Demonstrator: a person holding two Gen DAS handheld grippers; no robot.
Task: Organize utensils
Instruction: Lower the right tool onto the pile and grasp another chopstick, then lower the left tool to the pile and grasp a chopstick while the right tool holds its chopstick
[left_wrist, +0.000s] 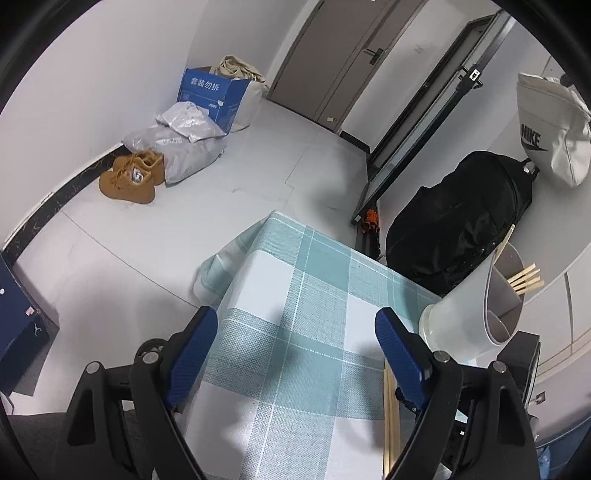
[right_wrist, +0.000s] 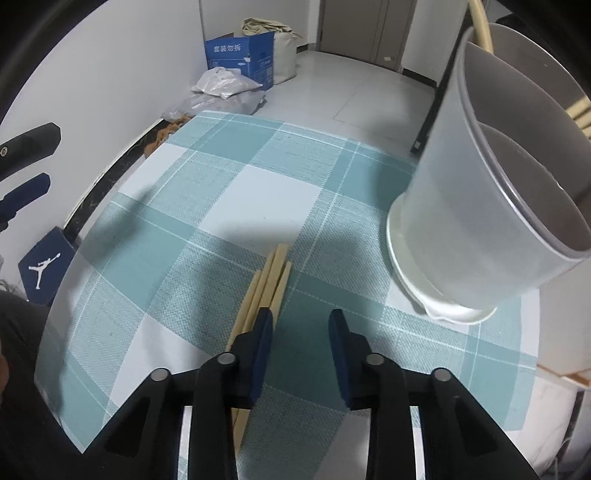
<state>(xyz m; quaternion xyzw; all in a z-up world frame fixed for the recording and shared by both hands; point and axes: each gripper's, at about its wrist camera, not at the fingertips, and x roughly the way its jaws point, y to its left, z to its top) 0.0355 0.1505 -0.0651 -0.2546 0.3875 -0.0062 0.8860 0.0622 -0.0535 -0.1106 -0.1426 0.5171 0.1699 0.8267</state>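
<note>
Right wrist view: right gripper (right_wrist: 301, 321) gapes empty beside chopsticks (right_wrist: 267, 284).

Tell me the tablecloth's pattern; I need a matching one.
The tablecloth is a teal-and-white plaid check with thin white lines, clearest in the right wrist view.

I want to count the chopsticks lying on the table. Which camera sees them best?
The right wrist view. The chopsticks lie bunched on the checked tablecloth, mostly in plain sight just ahead of the open right tongs. The left wrist view shows only a sliver of them at the tablecloth's edge, partly hidden behind the left tongs' finger.
</note>
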